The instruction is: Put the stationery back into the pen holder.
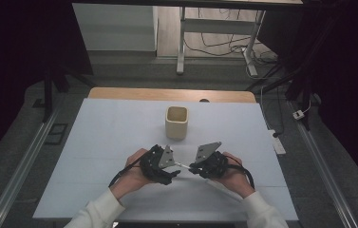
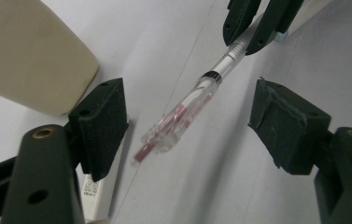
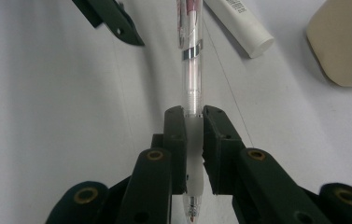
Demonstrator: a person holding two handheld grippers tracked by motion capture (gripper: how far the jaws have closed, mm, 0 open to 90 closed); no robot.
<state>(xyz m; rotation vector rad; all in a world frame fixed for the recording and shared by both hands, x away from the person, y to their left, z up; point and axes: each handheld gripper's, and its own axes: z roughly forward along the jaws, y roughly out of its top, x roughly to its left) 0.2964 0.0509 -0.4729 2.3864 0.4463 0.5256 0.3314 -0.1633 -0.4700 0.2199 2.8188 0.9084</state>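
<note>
Scene: a person sits at a table (image 1: 119, 123) covered with a pale sheet, holding a black two-jaw gripper in each hand, the two meeting near the front middle of the table.

Right gripper (image 3: 193, 116): its jaws are closed narrow on a clear plastic pen, clamping the frosted grip section near the tip. In the high view it (image 1: 196, 167) sits right of centre, pointing toward the other gripper.

Pen (image 3: 191, 70): clear barrel with a silver band and a pinkish-red inside at the far end. It is held off the table, stretching from the right gripper toward the left one. In the left gripper view the pen (image 2: 183, 109) comes in from above, its clip end pointing between the left jaws.

Left gripper (image 2: 187, 119): jaws wide apart, one on each side of the pen's clip end, neither pad touching it. In the high view it (image 1: 174, 170) sits left of centre.

Cup (image 1: 176, 122): cream coloured, squarish, open at the top, upright on the table beyond both grippers and well apart from them.

White tube (image 3: 239, 25): lies flat on the table beside the pen's far end, near the cup.

Hands: both come in from the bottom edge in white sleeves.
</note>
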